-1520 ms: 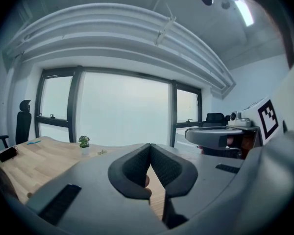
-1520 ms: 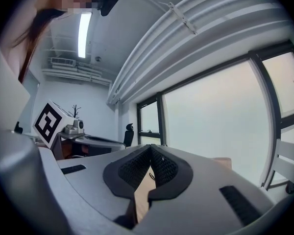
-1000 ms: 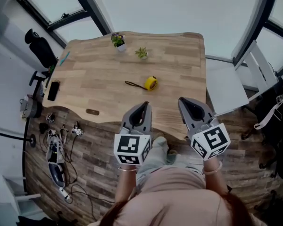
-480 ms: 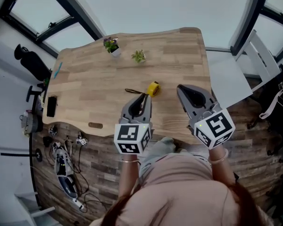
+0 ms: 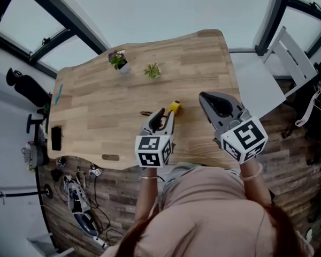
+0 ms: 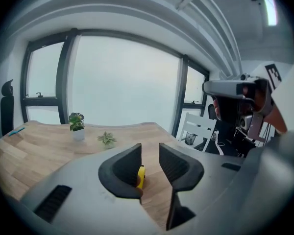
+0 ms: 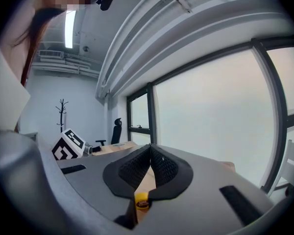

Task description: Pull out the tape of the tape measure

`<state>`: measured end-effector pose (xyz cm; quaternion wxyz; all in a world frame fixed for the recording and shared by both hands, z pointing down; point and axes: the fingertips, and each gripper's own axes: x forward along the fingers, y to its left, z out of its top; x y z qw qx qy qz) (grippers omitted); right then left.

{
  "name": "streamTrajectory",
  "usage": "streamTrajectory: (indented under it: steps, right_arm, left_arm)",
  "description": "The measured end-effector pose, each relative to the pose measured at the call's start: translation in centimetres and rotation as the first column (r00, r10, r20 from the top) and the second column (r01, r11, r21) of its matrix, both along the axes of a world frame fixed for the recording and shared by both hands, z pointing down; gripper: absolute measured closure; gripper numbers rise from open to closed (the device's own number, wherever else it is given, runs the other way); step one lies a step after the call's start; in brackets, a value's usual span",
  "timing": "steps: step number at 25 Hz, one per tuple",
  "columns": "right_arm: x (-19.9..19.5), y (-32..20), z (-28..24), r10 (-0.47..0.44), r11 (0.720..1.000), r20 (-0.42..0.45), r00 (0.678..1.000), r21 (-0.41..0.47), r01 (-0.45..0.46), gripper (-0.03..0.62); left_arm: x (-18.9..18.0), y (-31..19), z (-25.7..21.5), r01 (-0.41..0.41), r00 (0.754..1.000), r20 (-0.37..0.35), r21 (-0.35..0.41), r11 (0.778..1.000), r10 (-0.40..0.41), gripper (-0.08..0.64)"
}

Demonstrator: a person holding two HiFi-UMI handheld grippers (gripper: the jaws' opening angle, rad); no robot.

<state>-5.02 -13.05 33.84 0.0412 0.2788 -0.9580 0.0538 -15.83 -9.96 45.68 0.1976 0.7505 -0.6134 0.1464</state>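
nothing is pulled out yet: the tape measure lies untouched on the table, right of the table's middle, with a dark strap trailing from it. the left gripper has just been opening its jaws, holds nothing, and lines up on the tape measure from the table's near side. the right gripper, jaws pressed together, hovers by the table's right edge. two small plants at the table's far side block nothing.
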Motion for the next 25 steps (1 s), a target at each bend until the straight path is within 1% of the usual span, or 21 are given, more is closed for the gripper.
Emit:
streamTrajectory:
  steps: [6, 12, 15, 20, 25]
  right_arm:
    - [-0.9, -2.2, 0.9, 0.013, 1.000, -0.013, 1.000, -0.014, -0.013, 0.592]
    - [-0.9, -4.2, 2.0, 0.043, 0.998, -0.032, 0.999, -0.036, -0.044, 0.592]
    - [-0.6, -4.9, 2.6, 0.058, 0.997, -0.038, 0.998, -0.051, -0.060, 0.592]
    - [-0.1, -5.7, 3.7, 0.084, 0.993, -0.055, 0.995, -0.074, -0.088, 0.592]
    - [0.4, -6.2, 4.5, 0.107, 0.989, -0.069, 0.992, -0.095, -0.113, 0.592]
  left_arm:
    - [-1.0, -1.7, 4.1, -0.029, 1.000, -0.013, -0.090, 0.996, 0.028, 0.410]
    - [-1.4, -2.9, 7.9, -0.059, 0.998, -0.004, -0.173, 0.983, 0.059, 0.380]
    - [-1.4, -3.4, 9.7, -0.069, 0.997, 0.005, -0.209, 0.975, 0.072, 0.357]
    - [-1.3, -4.2, 12.4, -0.096, 0.994, 0.026, -0.262, 0.960, 0.106, 0.342]
    - [-0.7, -4.8, 14.8, -0.137, 0.985, 0.057, -0.319, 0.938, 0.163, 0.327]
